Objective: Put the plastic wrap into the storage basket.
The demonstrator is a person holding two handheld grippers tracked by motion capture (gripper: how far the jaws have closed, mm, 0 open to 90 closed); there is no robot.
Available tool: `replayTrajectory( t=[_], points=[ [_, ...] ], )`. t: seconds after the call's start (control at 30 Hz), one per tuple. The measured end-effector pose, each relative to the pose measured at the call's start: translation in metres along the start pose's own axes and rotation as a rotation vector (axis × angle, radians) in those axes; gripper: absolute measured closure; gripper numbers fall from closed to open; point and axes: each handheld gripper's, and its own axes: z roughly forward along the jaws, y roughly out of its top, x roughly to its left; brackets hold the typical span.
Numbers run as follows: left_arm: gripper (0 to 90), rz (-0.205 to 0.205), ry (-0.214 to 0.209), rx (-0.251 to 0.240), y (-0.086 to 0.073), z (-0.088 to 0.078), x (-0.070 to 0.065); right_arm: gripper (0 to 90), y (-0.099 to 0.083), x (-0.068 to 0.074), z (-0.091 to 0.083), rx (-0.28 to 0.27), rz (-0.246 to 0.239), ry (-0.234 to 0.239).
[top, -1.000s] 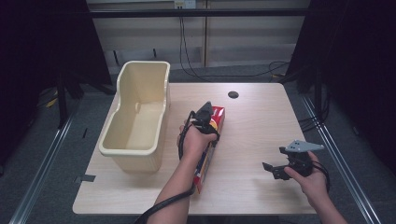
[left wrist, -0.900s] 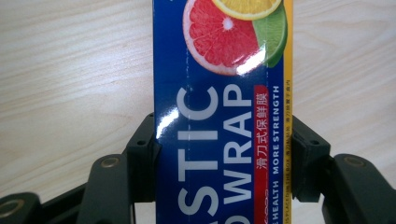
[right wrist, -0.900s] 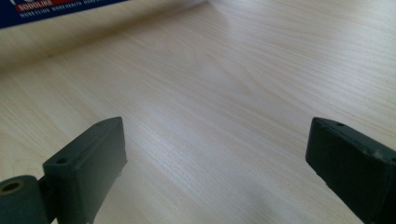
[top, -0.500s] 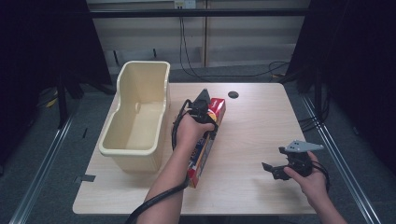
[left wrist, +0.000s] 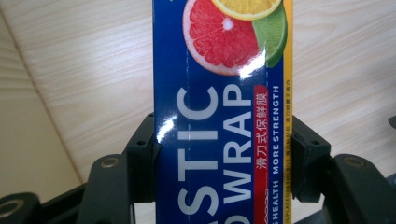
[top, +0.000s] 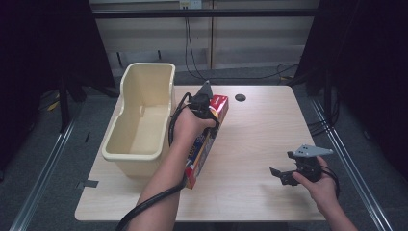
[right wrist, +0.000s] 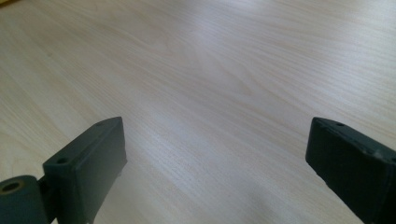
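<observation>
A long blue plastic wrap box (top: 196,161) with a red end and citrus pictures is held over the wooden table (top: 260,130), just right of the cream tub (top: 129,161). My left gripper (top: 204,101) is shut on the box near its far end, its hand covering the middle. In the left gripper view both black pads (left wrist: 142,149) press the sides of the box (left wrist: 219,107), and my left gripper (left wrist: 219,156) looks down its printed face. At the table's near right my right gripper (top: 280,174) is held open. Bare wood lies between the fingers (right wrist: 93,158) of my right gripper (right wrist: 215,154).
The cream tub's rim (top: 144,77) runs along the table's left side, and its inside is empty. A dark round hole (top: 240,97) sits in the tabletop near the far edge. Cables hang behind the table. Dark curtains stand on both sides.
My left hand has lifted the box off the table, and its near end has swung slightly toward the tub. The right hand has kept still.
</observation>
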Motion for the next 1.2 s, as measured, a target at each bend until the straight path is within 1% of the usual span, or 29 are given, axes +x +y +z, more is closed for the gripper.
replayTrajectory(
  t=[0.07,0.13,0.23,0.27,0.3,0.37,0.4,0.47,0.57,0.6,0.63,0.67,0.73,0.77,0.87,0.93,0.97,1.03,1.1,1.13,1.2],
  points=[
    [40.8,0.011,0.004,0.004,0.000,-0.004,0.002,4.9,0.000,0.000,0.000,0.000,0.001,0.000],
    [40.9,-0.004,0.000,-0.004,0.000,-0.008,0.002,4.9,0.000,0.000,0.000,0.000,-0.002,0.002],
    [40.9,0.004,-0.002,0.002,0.000,-0.015,0.002,4.9,0.000,0.000,0.000,0.006,-0.001,0.001],
    [40.9,-0.004,0.003,-0.001,0.000,-0.017,0.001,4.9,0.000,0.000,0.000,0.005,0.000,0.002],
    [40.9,0.006,0.005,0.000,0.000,-0.019,0.002,4.9,0.000,0.000,0.000,0.006,-0.001,0.003],
    [40.9,0.004,0.004,0.002,0.000,-0.023,0.002,4.9,0.000,0.001,0.000,0.006,0.000,0.005],
    [40.9,0.012,0.005,0.008,0.000,-0.025,0.002,4.9,0.000,0.000,0.000,0.006,-0.002,0.004],
    [40.8,0.003,-0.011,-0.002,0.000,-0.029,0.002,4.9,0.000,0.000,0.000,0.006,-0.001,0.002],
    [40.8,-0.001,-0.006,-0.007,0.000,-0.036,0.003,4.9,0.000,0.000,0.000,0.006,-0.001,0.002],
    [40.8,0.008,-0.007,-0.007,0.000,-0.038,0.004,4.9,0.000,0.000,0.000,0.006,-0.001,0.002],
    [40.8,0.011,0.005,-0.003,0.000,-0.040,0.004,4.9,0.000,0.000,0.000,0.004,-0.005,-0.001],
    [40.9,0.003,0.006,-0.009,-0.001,-0.041,0.004,4.9,0.000,0.000,0.000,0.005,-0.004,0.002],
    [40.8,0.004,0.004,-0.005,-0.001,-0.046,0.006,4.9,0.000,0.000,0.000,0.004,-0.005,0.003],
    [40.8,-0.004,-0.001,-0.011,-0.001,-0.048,0.006,4.9,0.000,0.000,0.000,0.004,-0.003,0.000],
    [40.8,-0.011,-0.008,-0.017,-0.002,-0.054,0.008,4.9,0.000,0.000,0.000,0.006,-0.007,0.001],
    [40.8,-0.010,-0.005,-0.011,-0.002,-0.058,0.009,4.9,0.000,0.001,0.000,0.008,-0.002,0.001],
    [40.8,-0.002,0.007,-0.003,-0.002,-0.060,0.010,4.9,0.000,0.001,0.000,0.006,-0.008,0.002],
    [40.8,-0.010,0.001,-0.010,-0.002,-0.063,0.011,4.9,0.000,0.001,0.000,0.008,-0.004,0.000],
    [40.8,-0.007,0.009,-0.016,-0.003,-0.067,0.012,4.9,0.001,0.001,0.000,0.006,-0.009,0.003],
    [40.8,0.002,0.008,-0.009,-0.004,-0.069,0.013,4.9,0.001,0.001,0.000,0.006,-0.009,0.007],
    [40.8,-0.009,0.002,-0.013,-0.005,-0.072,0.014,4.9,0.001,0.001,-0.001,0.009,-0.004,0.002]
  ],
)
